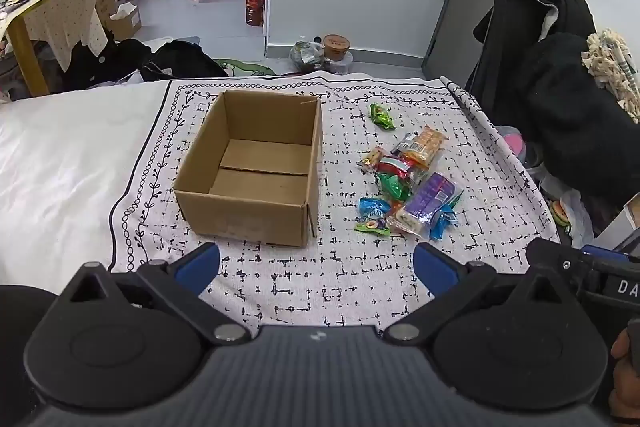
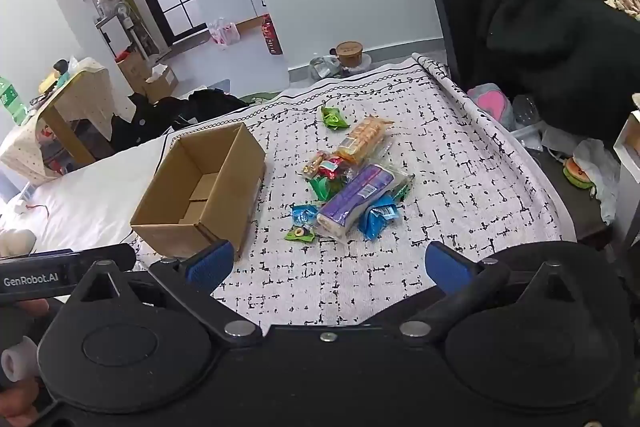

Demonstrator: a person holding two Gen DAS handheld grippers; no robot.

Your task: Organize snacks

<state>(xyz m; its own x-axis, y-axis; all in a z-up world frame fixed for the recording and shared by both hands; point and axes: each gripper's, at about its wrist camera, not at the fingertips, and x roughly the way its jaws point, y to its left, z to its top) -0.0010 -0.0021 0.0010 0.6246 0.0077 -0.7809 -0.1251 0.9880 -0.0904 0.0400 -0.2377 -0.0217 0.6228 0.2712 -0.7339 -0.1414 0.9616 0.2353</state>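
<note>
The snacks lie in a loose pile ahead and to the right of the left tool (image 1: pixel 316 269), on a patterned cloth (image 1: pixel 280 279) that covers part of a bed. Most visible in the pile is a purple packet (image 1: pixel 430 197), which overlaps a blue wrapper (image 1: pixel 442 223) so that only the ends of that wrapper show. Beside it sit a second blue wrapper (image 1: pixel 373 207) and a small green packet with a fruit picture (image 1: pixel 372 226). Farther from the tool an orange cracker pack (image 1: pixel 426 147) rests on a tangle of red and green wrappers (image 1: pixel 394 173), whose shapes and print are too crumpled to read. A lone green packet (image 1: pixel 382 117) lies apart, farthest ahead.

Left of the pile, straight ahead of the left tool, stands an open cardboard box (image 1: pixel 256 171); what shows of its floor is bare, though the near wall hides the closest strip of it. From the right wrist view the box (image 2: pixel 200 195) sits ahead-left of the right tool (image 2: pixel 328 267), and its inside is largely cut off by the near wall.

Both tools hover over the cloth with their blue-padded fingers (image 1: pixel 200 265) spread wide apart and nothing between them. The right tool shows at the right edge of the left view only as a dark body, its lettering cut off. The room beyond is cluttered and distorted by the lens.
</note>
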